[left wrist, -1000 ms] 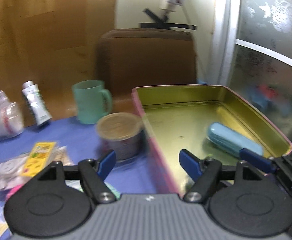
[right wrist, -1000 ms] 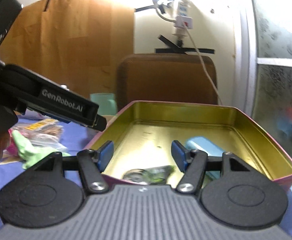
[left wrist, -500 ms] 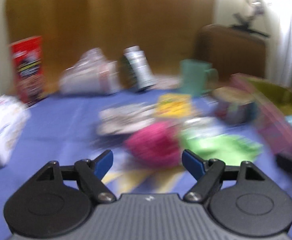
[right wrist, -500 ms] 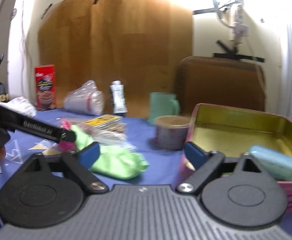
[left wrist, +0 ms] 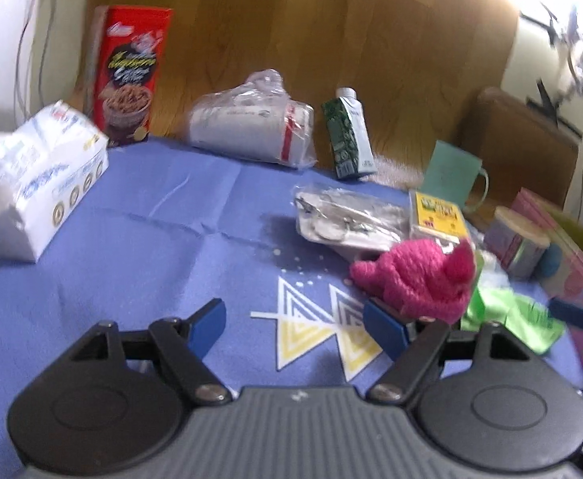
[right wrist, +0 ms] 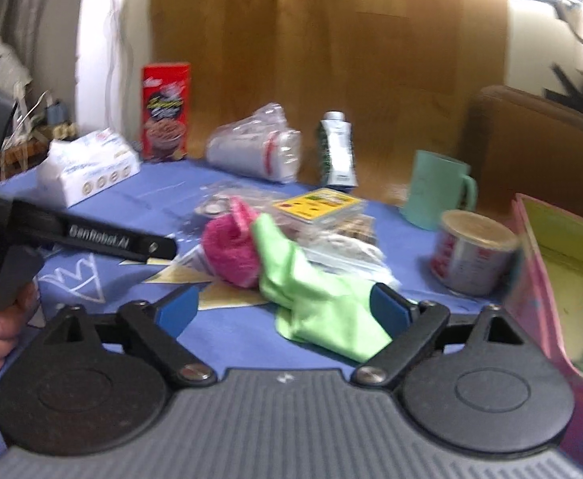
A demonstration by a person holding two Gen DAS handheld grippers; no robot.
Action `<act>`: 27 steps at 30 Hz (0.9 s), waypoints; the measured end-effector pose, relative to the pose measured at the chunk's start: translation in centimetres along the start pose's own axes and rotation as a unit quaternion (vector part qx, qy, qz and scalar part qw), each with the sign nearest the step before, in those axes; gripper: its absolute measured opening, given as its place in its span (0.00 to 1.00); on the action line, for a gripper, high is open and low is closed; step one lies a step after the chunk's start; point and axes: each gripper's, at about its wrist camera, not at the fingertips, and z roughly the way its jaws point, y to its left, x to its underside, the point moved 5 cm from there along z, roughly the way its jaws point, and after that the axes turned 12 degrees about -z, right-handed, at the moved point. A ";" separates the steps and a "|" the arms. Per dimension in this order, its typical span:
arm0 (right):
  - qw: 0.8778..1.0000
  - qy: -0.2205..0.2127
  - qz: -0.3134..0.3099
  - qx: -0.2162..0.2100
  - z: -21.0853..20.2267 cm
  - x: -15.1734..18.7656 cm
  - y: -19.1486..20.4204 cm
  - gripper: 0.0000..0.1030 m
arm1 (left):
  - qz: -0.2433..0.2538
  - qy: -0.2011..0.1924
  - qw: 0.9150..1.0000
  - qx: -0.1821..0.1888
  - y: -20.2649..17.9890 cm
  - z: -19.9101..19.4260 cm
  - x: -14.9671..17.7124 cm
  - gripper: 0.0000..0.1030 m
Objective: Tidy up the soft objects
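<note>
A pink knitted piece [left wrist: 415, 279] lies on the blue cloth, just right of my left gripper [left wrist: 297, 325], which is open and empty over the cloth's yellow triangle print. The pink piece also shows in the right wrist view [right wrist: 231, 247]. A light green cloth [right wrist: 319, 299] lies beside it, with its near end between the jaws of my open, empty right gripper [right wrist: 283, 307]; the green cloth also shows in the left wrist view [left wrist: 507, 315]. The pink-walled tin tray [right wrist: 539, 279] with a gold inside stands at the right.
On the blue tablecloth [left wrist: 151, 247] stand a red cereal box [left wrist: 129, 76], a white tissue pack [left wrist: 28, 183], bagged paper cups [left wrist: 255, 127], a green carton [left wrist: 349, 135], a teal mug [right wrist: 435, 195], a small can [right wrist: 475, 259] and plastic snack packets [left wrist: 351, 219]. A brown chair [right wrist: 539, 151] stands behind.
Both grippers have swung left, away from over the tin tray, to face the cluttered cloth. The pink piece and green cloth now lie close in front of them.
</note>
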 end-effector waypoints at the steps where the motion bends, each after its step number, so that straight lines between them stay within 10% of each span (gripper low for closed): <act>1: 1.000 0.001 -0.015 0.000 0.3 -0.2 0.6 0.81 | -0.014 -0.004 1.000 0.004 0.4 -0.3 -0.1 0.76; 8: 0.998 0.004 -0.061 -0.023 1.8 -1.4 3.1 0.53 | -0.060 -0.016 0.998 0.022 1.9 -0.7 -0.7 0.76; 27: 0.998 0.054 0.018 -0.036 2.1 -0.1 0.5 0.57 | -0.067 -0.009 0.997 0.034 2.1 -0.6 -0.7 0.76</act>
